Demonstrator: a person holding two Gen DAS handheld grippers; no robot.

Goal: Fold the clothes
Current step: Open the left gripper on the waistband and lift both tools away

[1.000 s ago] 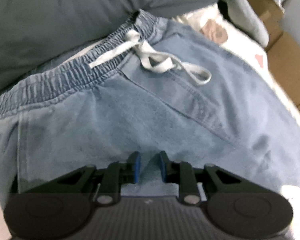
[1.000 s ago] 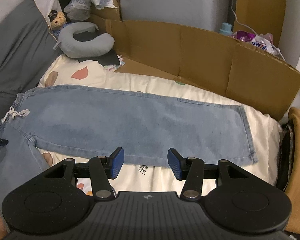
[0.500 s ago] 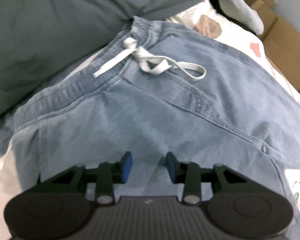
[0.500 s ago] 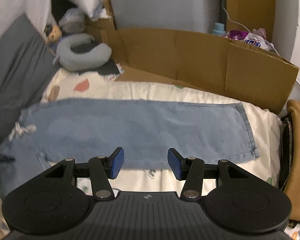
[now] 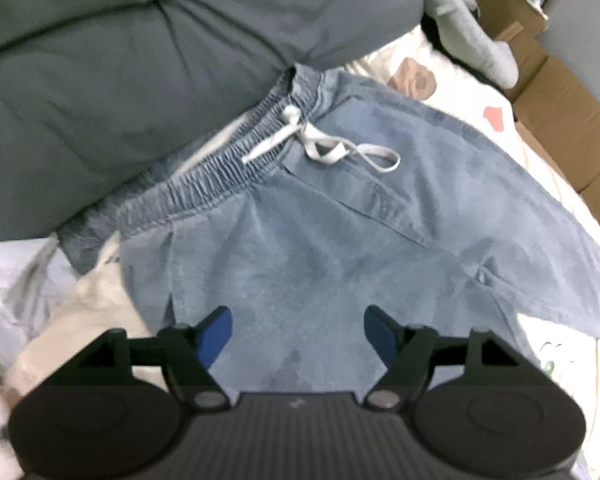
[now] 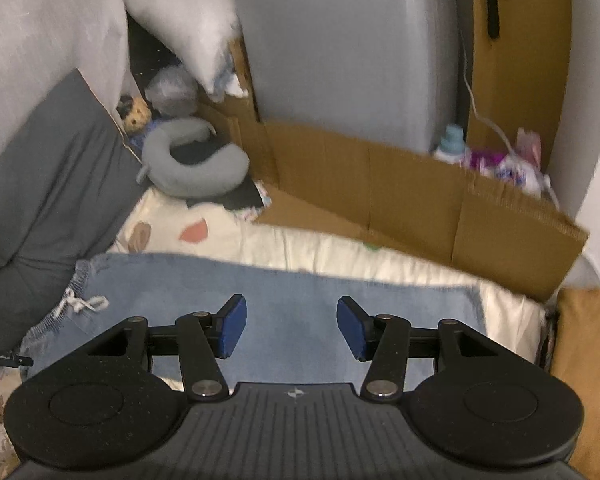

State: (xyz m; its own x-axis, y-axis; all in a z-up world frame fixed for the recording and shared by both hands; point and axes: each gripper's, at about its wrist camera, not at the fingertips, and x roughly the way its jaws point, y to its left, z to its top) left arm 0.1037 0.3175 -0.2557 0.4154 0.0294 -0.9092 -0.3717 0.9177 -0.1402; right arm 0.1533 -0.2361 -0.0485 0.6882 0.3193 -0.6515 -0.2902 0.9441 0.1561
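At the bottom of the left wrist view the left gripper [image 5: 298,330] hangs over the jeans [image 5: 340,248], its blue pads spreading apart at this moment with nothing between them; the denim lies below, not pinched. In the right wrist view the right gripper [image 6: 288,326] also stands at the bottom of the frame, its jaws parted and empty above the trouser leg.

The jeans look as if they have had a first fold: in the right wrist view they show as a single long band running from lower left to centre right, so I judge one leg has been laid on the other. The lengthwise folds, bringing hem toward waist, seem still to be done. No finished, folded pile can be seen.

The jeans are soft, pale blue washed denim with faint creases and a stitched pocket seam. Just beyond the left gripper, toward the centre of that frame, the gathered elastic waistband [image 5: 204,192] bunches in small ridges, and a flat white drawstring [image 5: 332,148] loops loosely over it.

The cloth rests on a cream bedsheet [image 6: 380,252] printed with soft coloured shapes. At the upper left a dark grey cushion [image 5: 140,60] presses against the waistband. Farther off sit a grey U-shaped neck pillow [image 6: 196,168] and a bent wall of brown corrugated cardboard [image 6: 420,196].
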